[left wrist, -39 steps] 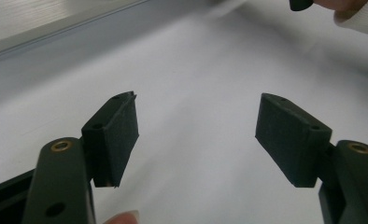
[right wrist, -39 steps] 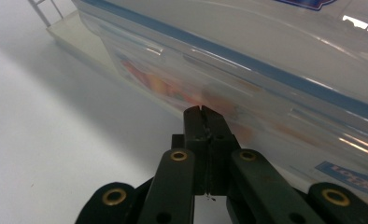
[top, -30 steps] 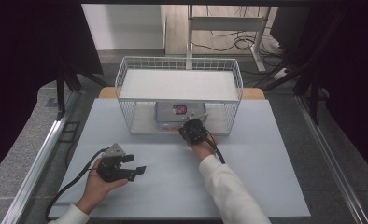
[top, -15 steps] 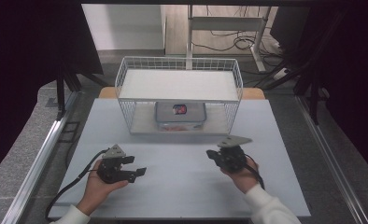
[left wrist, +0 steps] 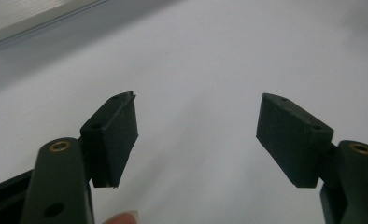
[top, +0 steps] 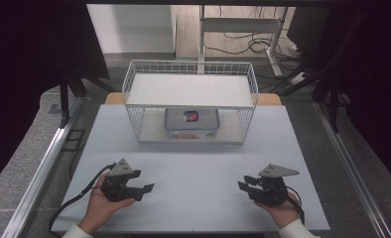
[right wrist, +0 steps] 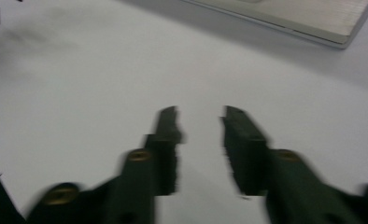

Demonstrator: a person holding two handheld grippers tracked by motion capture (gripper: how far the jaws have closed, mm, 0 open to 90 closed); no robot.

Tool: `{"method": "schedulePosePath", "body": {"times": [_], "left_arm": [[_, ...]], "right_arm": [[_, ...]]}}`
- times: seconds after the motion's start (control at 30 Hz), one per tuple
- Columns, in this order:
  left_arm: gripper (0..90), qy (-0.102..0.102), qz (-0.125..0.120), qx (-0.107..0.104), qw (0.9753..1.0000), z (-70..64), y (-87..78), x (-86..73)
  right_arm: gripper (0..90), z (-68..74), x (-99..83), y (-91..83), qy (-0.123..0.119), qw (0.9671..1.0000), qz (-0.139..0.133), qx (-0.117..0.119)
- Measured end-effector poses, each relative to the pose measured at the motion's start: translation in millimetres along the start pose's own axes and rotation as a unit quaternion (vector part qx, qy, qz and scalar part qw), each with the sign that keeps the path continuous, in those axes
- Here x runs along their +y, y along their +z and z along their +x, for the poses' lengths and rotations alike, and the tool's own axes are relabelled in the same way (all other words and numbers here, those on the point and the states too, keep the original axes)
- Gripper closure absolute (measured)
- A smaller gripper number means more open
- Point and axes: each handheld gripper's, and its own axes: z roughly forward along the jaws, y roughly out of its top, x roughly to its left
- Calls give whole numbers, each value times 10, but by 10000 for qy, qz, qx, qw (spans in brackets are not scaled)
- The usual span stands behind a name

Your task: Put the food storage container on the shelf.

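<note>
On the table [top: 193, 168], left gripper [left wrist: 196, 135] fingers gape wide; blurred right gripper [right wrist: 201, 140] fingers stand narrowly parted.

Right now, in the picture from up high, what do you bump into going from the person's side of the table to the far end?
The two grippers, left gripper and right gripper, side by side → bare white table → wire basket with a grey box under its shelf.

wire rack [top: 190, 74]: far middle of table [top: 193, 163]
container [top: 191, 120]: inside rack (lower level, under the shelf)
left gripper [top: 143, 189]: near left of table
right gripper [top: 245, 183]: near right, well apart from left
</note>
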Motion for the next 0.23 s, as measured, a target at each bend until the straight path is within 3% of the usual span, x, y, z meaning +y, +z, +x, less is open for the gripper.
{"method": "schedulePosePath", "body": {"times": [0.03,0.07,0.23], "left_arm": [[284,18,4,5,10000,3,2,0],[283,18,4,5,10000,3,2,0],[277,15,15,22,10000,13,14,4]], "right_arm": [[412,7,13,12,13,9999,-83,-66],[412,7,13,12,13,9999,-83,-66],[237,-34,7,27,45,9998,-137,-170]]}}
